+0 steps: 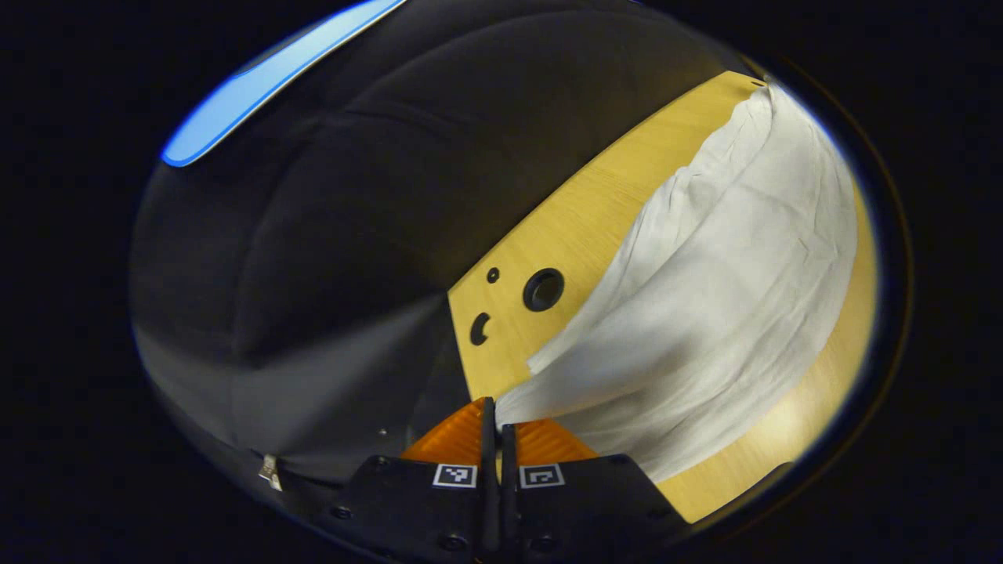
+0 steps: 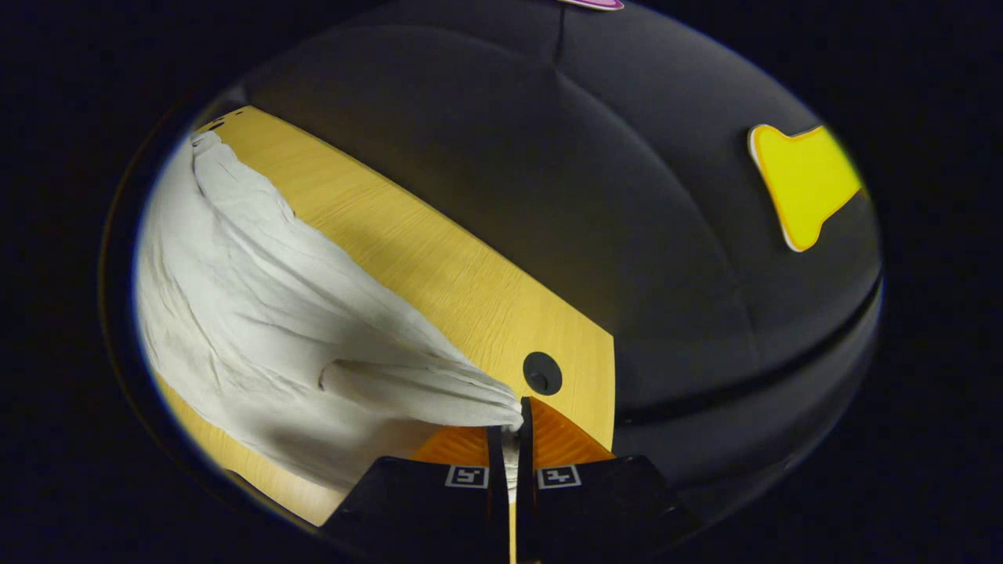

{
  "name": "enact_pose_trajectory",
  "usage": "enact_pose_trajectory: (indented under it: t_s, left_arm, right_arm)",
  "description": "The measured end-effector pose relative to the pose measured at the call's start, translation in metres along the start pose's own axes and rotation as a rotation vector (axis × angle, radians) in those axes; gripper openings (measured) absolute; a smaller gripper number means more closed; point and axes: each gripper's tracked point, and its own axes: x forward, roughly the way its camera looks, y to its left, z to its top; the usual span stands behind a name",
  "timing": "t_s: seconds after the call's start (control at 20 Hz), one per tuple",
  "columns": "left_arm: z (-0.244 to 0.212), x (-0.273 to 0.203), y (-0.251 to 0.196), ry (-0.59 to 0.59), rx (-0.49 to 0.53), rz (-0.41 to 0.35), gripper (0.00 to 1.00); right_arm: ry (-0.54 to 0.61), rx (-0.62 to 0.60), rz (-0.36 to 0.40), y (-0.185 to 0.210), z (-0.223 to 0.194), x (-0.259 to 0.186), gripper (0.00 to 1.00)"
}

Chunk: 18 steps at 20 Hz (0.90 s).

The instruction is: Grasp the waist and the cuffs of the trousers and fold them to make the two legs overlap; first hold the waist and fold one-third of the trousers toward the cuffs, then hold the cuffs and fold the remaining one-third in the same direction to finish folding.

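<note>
White trousers (image 1: 705, 305) lie across a light wooden table (image 1: 580, 227) and rise toward me at one end. In the left gripper view my left gripper (image 1: 497, 419) is shut on a pinched corner of the white cloth, which fans out to the right from the fingertips. In the right gripper view my right gripper (image 2: 511, 423) is shut on another corner of the trousers (image 2: 258, 313), with cloth bunched between the fingers and stretching away to the left. Both held ends are lifted off the table.
The table's end has a large round hole (image 1: 543, 289) and two smaller cut-outs beside it; in the right gripper view a round hole (image 2: 542, 373) sits near the table corner. Black booth cloth hangs beyond the table edge on both sides.
</note>
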Motion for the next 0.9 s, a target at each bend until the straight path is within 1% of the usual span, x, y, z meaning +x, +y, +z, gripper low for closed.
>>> enact_pose_trajectory:
  t_s: [0.1, 0.15, 0.2, 0.25, 0.3, 0.35, 0.45, 0.5, 0.55, 0.7, 0.9]
  left_arm:
    - [0.004, 0.002, -0.002, -0.030, -0.059, 0.021, 0.06]
    - [0.003, 0.003, -0.007, -0.033, -0.084, 0.008, 0.06]
    - [0.000, 0.001, -0.018, -0.027, -0.113, -0.034, 0.06]
    - [-0.002, -0.002, -0.028, -0.025, -0.146, -0.069, 0.20]
    - [-0.004, -0.006, -0.032, -0.028, -0.182, -0.080, 0.34]
    - [-0.005, -0.008, -0.032, -0.043, -0.222, -0.073, 0.48]
    - [-0.004, -0.023, -0.031, -0.079, -0.316, -0.059, 0.81]
    - [-0.004, -0.033, -0.030, -0.104, -0.360, -0.048, 0.87]
    - [-0.002, -0.046, -0.025, -0.127, -0.393, -0.034, 0.97]
    - [0.005, -0.078, -0.020, -0.198, -0.482, -0.003, 0.98]
    - [0.014, -0.147, -0.025, -0.285, -0.609, 0.010, 0.98]
  right_arm:
    - [0.010, 0.092, 0.014, 0.003, -0.005, 0.004, 0.09]
    - [0.012, 0.156, 0.017, 0.004, -0.004, 0.003, 0.14]
    - [0.010, 0.225, 0.031, 0.005, -0.003, 0.005, 0.17]
    - [0.019, 0.289, 0.042, 0.005, -0.004, 0.006, 0.29]
    - [0.020, 0.351, 0.069, 0.007, -0.003, 0.001, 0.31]
    - [0.007, 0.425, 0.100, 0.011, 0.002, -0.005, 0.29]
    - [-0.017, 0.562, 0.128, 0.017, -0.002, -0.012, 0.71]
    - [-0.035, 0.626, 0.133, 0.012, 0.003, -0.023, 0.92]
    - [-0.057, 0.681, 0.130, 0.009, 0.002, -0.028, 0.98]
    - [-0.114, 0.775, 0.083, -0.005, -0.006, -0.052, 0.98]
    - [-0.151, 0.873, 0.054, -0.007, -0.018, -0.071, 0.99]
